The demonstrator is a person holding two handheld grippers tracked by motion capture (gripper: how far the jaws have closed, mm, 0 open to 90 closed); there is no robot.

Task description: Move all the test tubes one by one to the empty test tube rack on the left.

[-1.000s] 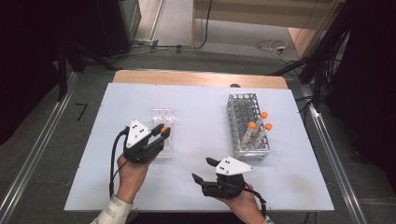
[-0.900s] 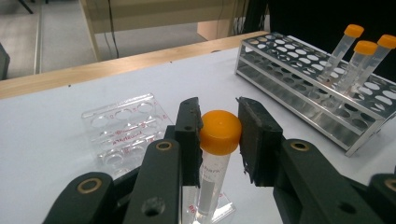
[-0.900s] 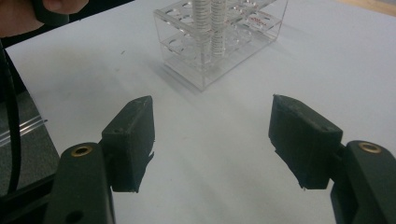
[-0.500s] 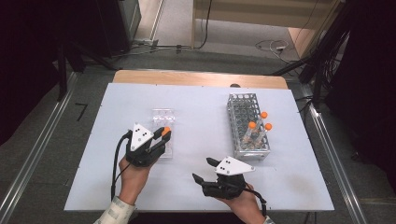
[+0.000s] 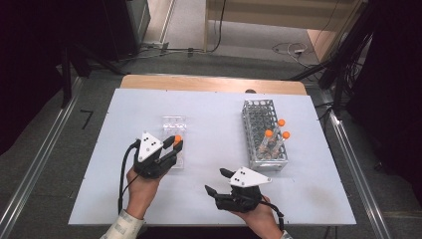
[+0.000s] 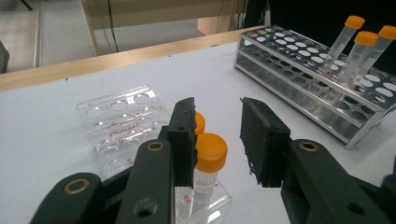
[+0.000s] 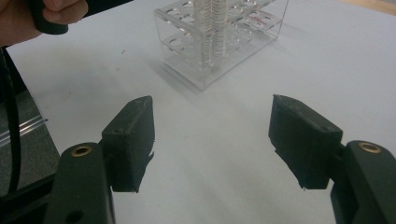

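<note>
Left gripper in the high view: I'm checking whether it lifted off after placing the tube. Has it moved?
No. The left gripper stays over the clear plastic rack; its jaws have just been opening around the orange-capped tube.

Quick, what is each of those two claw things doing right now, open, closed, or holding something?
Left gripper: jaws just opening, orange-capped tube between them, one pad apart from it.
Right gripper: open, holding nothing.

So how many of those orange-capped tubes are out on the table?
5. Three lean in the metal rack. Two stand in the clear rack: between the left gripper jaws, behind it. More may be hidden.
</note>
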